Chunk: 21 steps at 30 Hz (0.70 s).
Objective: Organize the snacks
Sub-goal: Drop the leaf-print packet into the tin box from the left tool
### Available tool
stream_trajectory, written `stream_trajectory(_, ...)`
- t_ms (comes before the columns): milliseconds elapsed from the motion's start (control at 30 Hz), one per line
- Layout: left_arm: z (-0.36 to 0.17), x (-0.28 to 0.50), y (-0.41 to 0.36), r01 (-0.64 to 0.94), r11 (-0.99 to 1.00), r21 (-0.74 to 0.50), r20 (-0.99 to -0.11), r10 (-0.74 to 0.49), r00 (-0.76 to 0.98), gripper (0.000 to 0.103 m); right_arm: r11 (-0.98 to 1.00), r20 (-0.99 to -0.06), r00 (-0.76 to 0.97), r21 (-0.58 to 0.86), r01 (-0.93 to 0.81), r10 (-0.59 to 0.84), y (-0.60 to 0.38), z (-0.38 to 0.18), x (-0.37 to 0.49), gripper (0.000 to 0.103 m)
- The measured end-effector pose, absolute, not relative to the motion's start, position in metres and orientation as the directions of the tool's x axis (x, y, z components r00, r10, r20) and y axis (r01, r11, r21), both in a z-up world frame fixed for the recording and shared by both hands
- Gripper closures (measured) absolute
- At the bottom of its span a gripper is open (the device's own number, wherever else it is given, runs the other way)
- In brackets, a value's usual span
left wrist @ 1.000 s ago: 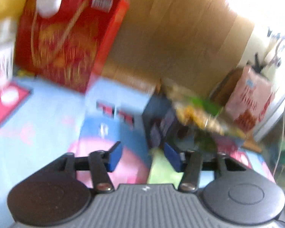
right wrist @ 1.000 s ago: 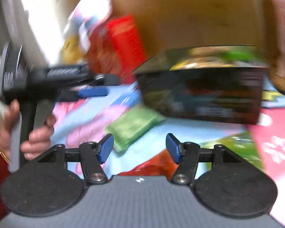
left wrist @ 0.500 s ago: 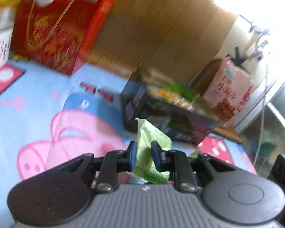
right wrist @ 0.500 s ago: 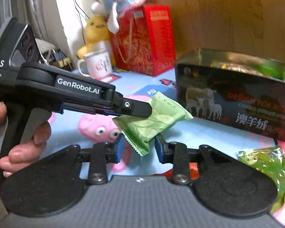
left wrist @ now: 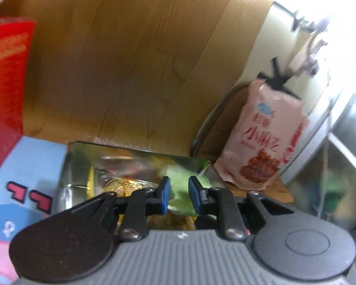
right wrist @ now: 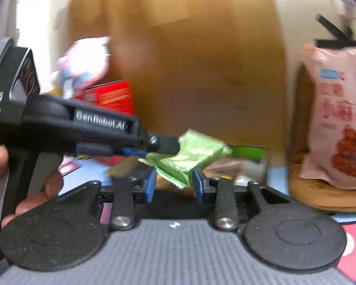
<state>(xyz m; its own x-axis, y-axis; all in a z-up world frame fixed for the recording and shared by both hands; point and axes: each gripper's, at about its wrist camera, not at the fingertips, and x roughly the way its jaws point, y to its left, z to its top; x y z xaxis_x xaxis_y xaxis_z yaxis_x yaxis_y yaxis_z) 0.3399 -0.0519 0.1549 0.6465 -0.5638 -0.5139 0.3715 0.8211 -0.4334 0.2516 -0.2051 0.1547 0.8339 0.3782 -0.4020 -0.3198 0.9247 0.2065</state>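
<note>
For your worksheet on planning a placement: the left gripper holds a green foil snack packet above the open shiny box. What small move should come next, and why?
Probably lower slightly and open the left gripper. It pinches the green foil snack packet right over the open shiny box already holding wrapped snacks, so letting go should drop it inside.

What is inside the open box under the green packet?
In the box lie shiny wrapped snacks, some golden. The green packet, held by the left gripper, hangs above and hides the contents beneath it. The rest is too blurred to identify.
</note>
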Motion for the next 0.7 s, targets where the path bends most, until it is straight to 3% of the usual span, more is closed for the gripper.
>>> stream_trajectory(100,0.148,0.339,-0.057,0.350,0.851,-0.390,-0.538,-0.520,0.664,0.083,0.948,-0.418,0.854,0.205,-0.243,0.309,-0.218,0.149,0.259,0.064)
stream_trajectory(333,0.152,0.280,-0.013,0.365,0.835,-0.413,-0.477,-0.539,0.694,0.084,0.929,-0.390,0.875,0.337,-0.154,0.287,-0.265,0.139,0.214,0.057)
stream_trajectory(533,0.113,0.225,0.003,0.379,0.811,-0.446,-0.558,-0.583,0.590,0.084,0.890,-0.476,0.810,0.440,-0.118,0.342,-0.275,0.113,0.183,0.057)
stream_trajectory(700,0.092,0.200,0.025,0.306,0.836,-0.455,-0.622,-0.545,0.563,0.082,0.857,-0.502,0.745,0.483,-0.180,0.439,-0.257,0.107,0.161,0.058)
